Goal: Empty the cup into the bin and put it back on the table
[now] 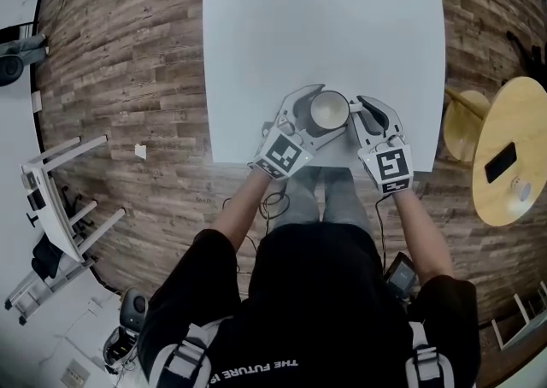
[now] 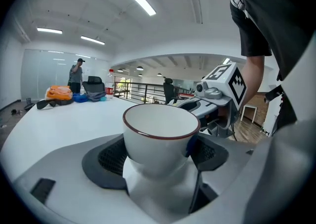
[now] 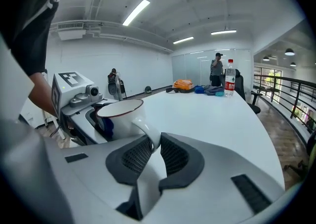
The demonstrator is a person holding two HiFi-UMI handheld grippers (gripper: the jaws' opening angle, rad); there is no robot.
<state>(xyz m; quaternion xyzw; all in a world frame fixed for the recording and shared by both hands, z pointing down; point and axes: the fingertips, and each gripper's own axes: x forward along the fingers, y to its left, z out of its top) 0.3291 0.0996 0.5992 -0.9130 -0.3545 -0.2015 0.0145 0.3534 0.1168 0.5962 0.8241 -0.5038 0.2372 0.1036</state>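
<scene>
A white cup [image 1: 329, 110] with a dark red rim stands on the white table [image 1: 325, 19], close to its near edge. My left gripper [image 1: 321, 113] has its jaws on either side of the cup's body [image 2: 160, 136], pads against it. From the right, my right gripper [image 1: 354, 114] is shut on the cup's handle [image 3: 148, 134], which is pinched between its dark pads [image 3: 136, 156]. The cup's inside looks white and bare. No bin shows in any view.
A round wooden side table [image 1: 513, 151] with a dark phone [image 1: 500, 162] and a stool [image 1: 466, 126] stand to the right. A white rack [image 1: 60, 207] lies on the floor at left. A bottle [image 3: 229, 77] and a pile of clothes [image 2: 59, 93] sit at the table's far end.
</scene>
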